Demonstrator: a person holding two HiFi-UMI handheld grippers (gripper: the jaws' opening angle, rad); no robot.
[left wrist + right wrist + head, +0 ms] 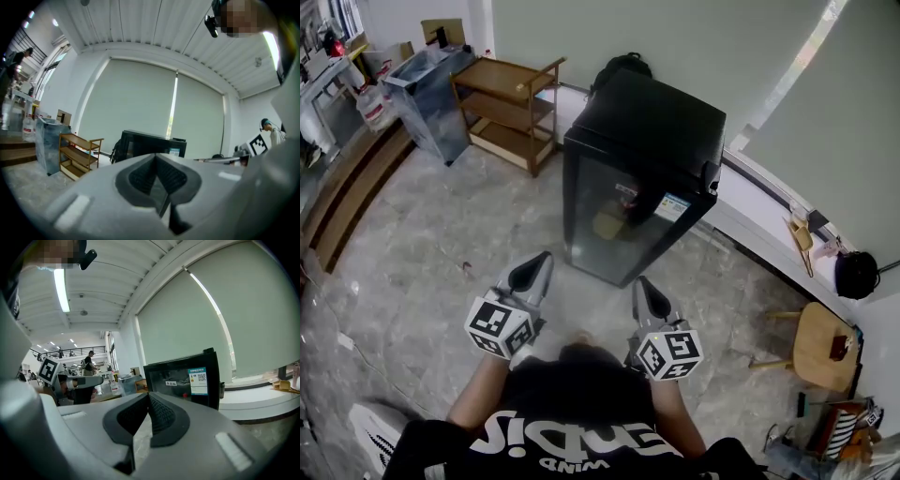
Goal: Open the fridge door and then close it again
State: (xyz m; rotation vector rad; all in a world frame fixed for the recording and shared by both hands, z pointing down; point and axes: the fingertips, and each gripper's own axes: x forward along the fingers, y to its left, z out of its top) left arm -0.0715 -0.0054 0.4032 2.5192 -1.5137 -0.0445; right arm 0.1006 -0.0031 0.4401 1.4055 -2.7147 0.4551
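The black glass-fronted mini fridge, door closed, stands at frame centre, straight ahead of and apart from the left gripper and right gripper, both clenched empty, the right apparently nearer.

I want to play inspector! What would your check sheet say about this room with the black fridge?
Surface: grey stone-look floor; no table in use.
Job's things: black fridge, its glass door shut, stickers on it.
Clutter: wooden shelf rack, blue-grey bin, dark backpack behind the fridge, round wooden stool.
Grippers: left gripper and right gripper both shut, holding nothing, short of the fridge.
Cables: one thin wire seems to lie on the floor at the left.
Surroundings: pale roller blinds, a white ledge along the wall.
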